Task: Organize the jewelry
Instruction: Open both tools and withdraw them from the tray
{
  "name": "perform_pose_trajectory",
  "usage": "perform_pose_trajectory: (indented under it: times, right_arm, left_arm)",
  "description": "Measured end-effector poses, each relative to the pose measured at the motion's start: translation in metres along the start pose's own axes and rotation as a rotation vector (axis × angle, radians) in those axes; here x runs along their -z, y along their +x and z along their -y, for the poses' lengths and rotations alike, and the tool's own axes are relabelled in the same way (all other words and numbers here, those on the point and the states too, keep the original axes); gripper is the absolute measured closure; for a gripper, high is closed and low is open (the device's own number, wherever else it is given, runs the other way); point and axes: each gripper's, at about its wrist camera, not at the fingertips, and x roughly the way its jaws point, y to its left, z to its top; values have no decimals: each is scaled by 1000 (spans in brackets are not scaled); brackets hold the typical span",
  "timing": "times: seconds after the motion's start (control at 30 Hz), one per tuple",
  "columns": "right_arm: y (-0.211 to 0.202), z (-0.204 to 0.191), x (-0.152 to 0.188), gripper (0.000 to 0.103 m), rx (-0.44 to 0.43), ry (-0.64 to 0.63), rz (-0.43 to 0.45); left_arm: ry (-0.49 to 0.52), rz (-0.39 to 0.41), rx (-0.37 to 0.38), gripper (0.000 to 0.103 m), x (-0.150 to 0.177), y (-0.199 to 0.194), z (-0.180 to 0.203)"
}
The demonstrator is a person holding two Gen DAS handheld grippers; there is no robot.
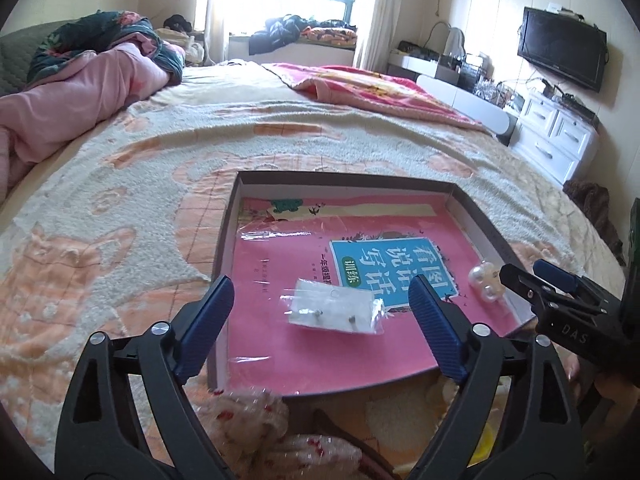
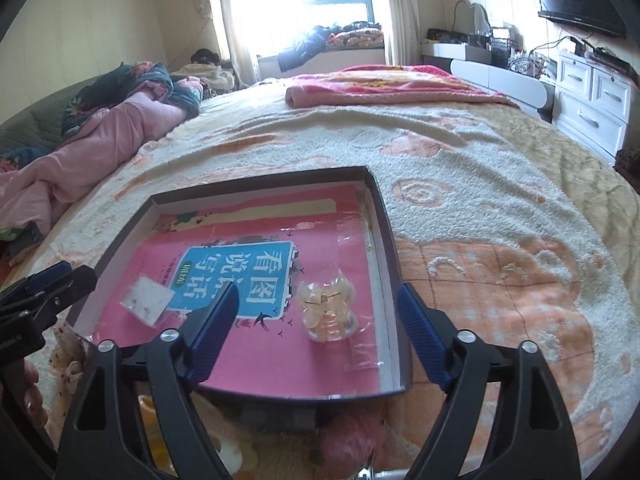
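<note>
Earring card (image 1: 334,307) in its clear sleeve lies flat on the pink book cover inside the shallow box (image 1: 224,240) on the bed, directly ahead of the left tongs (image 1: 320,300) and framed between their two blue pads. Left tongs: wide apart, empty. Long axis of card runs roughly across the opening, so the jaws would close on its short ends; its studs sit along the near edge. Pearl cluster (image 2: 328,307), bagged, lies ahead of the right tongs (image 2: 316,312), just inside the box's right wall, no clear long axis. Right tongs: wide, empty. Judgement: left is nearer the card, right nearer the pearls.
</note>
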Motion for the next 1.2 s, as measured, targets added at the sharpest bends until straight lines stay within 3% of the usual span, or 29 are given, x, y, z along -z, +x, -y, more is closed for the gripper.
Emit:
perform_pose_trajectory:
  times: [0.63, 1.2]
  right_arm:
    - [-68, -18, 15, 13, -17, -11, 69]
    - [-89, -43, 64, 13, -57, -45, -16]
  left_arm:
    - [-14, 53, 28, 11, 26, -59, -16]
    - [8, 24, 17, 11, 63, -70, -26]
